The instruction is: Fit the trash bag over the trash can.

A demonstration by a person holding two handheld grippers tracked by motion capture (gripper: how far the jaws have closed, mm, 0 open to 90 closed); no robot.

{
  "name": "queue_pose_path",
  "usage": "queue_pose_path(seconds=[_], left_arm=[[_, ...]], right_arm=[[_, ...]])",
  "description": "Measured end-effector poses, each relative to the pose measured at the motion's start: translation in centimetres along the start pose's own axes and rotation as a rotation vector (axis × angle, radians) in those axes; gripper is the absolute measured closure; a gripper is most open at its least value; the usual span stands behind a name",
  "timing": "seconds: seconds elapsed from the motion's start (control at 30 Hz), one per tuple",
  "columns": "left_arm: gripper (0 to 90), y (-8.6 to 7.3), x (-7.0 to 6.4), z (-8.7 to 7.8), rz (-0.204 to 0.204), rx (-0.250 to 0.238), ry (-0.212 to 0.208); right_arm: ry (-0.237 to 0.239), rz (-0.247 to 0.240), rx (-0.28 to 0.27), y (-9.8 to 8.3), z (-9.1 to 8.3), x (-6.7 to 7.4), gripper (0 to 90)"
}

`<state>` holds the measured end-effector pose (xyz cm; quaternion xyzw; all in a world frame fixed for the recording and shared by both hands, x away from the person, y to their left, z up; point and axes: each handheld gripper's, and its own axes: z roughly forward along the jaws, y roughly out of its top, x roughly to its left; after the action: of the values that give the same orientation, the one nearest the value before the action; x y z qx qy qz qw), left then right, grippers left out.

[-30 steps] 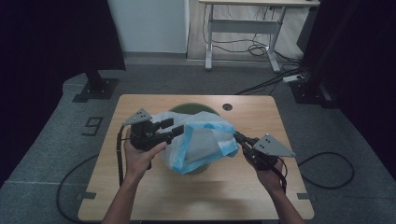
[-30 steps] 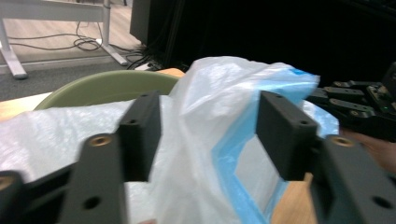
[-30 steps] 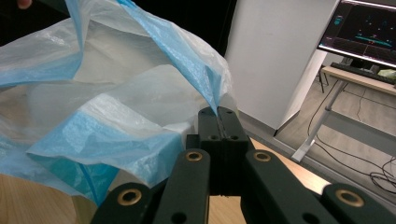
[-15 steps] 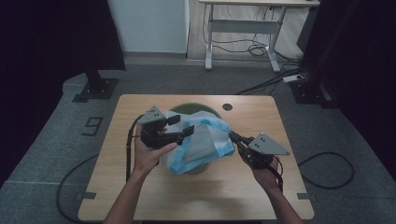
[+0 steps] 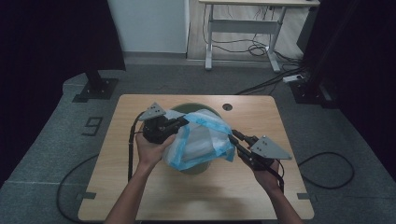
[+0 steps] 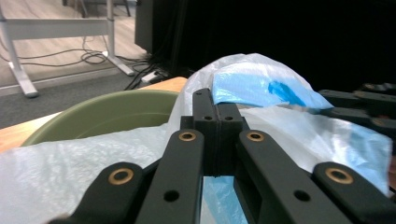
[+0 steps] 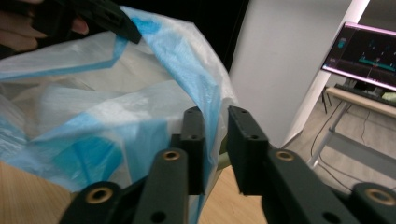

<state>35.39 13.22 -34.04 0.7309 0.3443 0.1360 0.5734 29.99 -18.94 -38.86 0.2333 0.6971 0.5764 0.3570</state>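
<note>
A round green bin (image 5: 194,108) (image 6: 107,107) stands mid-table with a white and blue plastic bag (image 5: 201,140) (image 6: 261,79) (image 7: 93,107) draped over it. My left gripper (image 5: 183,122) (image 6: 217,100) is at the bag's upper left rim. Its jaws have just been closing and now meet on the thin film there. My right gripper (image 5: 232,138) (image 7: 215,119) is at the bag's right edge. Its jaws have just been opening, and a fold of the bag hangs loose in the narrow gap between them.
The wooden table (image 5: 261,116) has a small cable hole (image 5: 227,107) behind the bin. Behind it on the floor are a black stand base (image 5: 95,88), a white desk frame (image 5: 243,28) and cables. A lit monitor (image 7: 369,51) stands off to one side.
My left gripper has shifted right onto the bag's rim and its jaws have come together. The bag has been drawn flatter across the bin. The right hand has kept its place.
</note>
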Motion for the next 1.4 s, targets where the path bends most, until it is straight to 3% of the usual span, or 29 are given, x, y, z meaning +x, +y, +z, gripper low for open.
queue_pose_path(seconds=[0.13, 0.3, 0.47, 0.73, 0.8, 0.97, 1.17, 1.4], left_arm=[[89.6, -0.4, 0.0, -0.2, -0.018, -0.007, 0.013], [89.6, -0.7, 0.0, -0.4, -0.027, -0.002, 0.019], [89.3, -0.6, 0.1, -0.2, -0.042, -0.002, 0.032], [89.3, -0.7, 0.3, 0.5, -0.057, 0.013, 0.033], [89.0, -0.7, 0.3, 0.7, -0.056, 0.019, 0.033], [89.3, -0.5, 0.7, 0.8, -0.072, 0.013, 0.045], [89.5, -0.1, 1.3, 0.0, -0.105, -0.028, 0.057], [89.5, 0.4, 1.6, -1.0, -0.111, -0.062, 0.073]], right_arm=[[-0.008, 0.018, -0.020, -0.4, -1.5, 0.3, 69.2], [-0.022, 0.080, -0.034, -1.2, -3.5, 0.8, 65.1], [0.011, 0.119, -0.044, -1.7, -4.8, 1.4, 63.8], [0.046, 0.130, -0.011, -2.4, -3.6, 2.6, 58.8], [0.061, 0.140, -0.005, -2.4, -2.9, 2.7, 63.2], [0.081, 0.147, 0.006, -2.6, -2.0, 2.7, 88.4], [0.149, 0.108, 0.043, -4.0, -2.3, 4.1, 88.8], [0.193, 0.119, 0.115, -6.8, -2.0, 5.4, 88.8]])
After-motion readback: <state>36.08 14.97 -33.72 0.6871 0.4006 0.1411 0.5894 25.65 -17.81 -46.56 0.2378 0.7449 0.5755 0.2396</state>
